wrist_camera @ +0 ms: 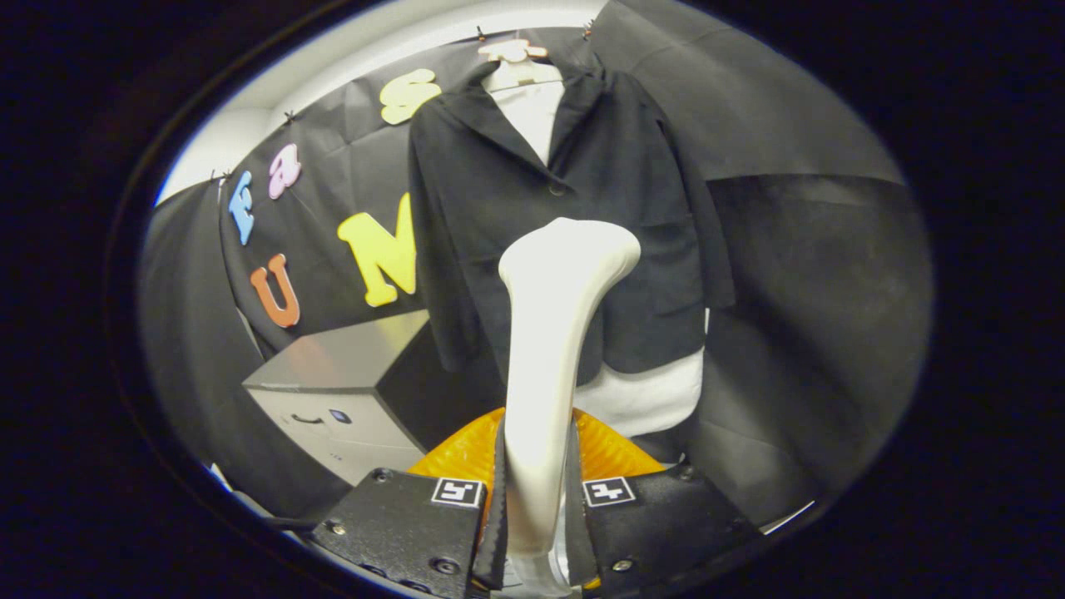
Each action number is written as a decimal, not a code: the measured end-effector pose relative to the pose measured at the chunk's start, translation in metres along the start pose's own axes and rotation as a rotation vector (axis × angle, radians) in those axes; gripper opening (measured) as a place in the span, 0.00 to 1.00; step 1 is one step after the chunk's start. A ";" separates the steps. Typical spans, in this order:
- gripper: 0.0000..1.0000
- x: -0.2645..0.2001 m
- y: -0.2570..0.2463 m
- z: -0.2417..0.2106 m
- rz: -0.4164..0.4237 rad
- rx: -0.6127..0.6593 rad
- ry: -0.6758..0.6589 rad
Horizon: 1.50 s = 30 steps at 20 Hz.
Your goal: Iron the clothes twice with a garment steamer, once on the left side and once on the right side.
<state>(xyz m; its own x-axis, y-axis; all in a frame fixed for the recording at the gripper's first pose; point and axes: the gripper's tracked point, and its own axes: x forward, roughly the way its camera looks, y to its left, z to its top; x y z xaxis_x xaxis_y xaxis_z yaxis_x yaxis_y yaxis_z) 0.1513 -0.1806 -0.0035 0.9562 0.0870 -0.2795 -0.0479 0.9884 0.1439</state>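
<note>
A white garment steamer (553,333) stands upright between my fingers, its handle pinched on both sides and its wide head up top. My gripper (537,491) is shut on that handle. Beyond the steamer head hangs a black jacket (557,216) over a white shirt (645,399) on a pale hanger (516,54). The steamer head sits in front of the jacket's middle, a little below the button; whether it touches the cloth is unclear. The steamer hides the jacket's lower centre.
A grey box-like cabinet (349,383) stands below and left of the jacket. An orange ribbed object (466,453) lies just behind the fingers, under the steamer. Black cloth walls close the booth on all sides.
</note>
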 end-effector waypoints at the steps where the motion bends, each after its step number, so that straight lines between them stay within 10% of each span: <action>1: 0.31 -0.005 0.012 0.003 0.021 -0.013 -0.014; 30: 0.31 -0.033 0.207 0.029 0.286 -0.199 -0.142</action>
<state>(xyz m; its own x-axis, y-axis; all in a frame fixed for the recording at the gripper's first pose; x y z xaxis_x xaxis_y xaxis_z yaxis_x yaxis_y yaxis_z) 0.1187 0.0172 0.0633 0.9260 0.3588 -0.1179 -0.3606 0.9327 0.0058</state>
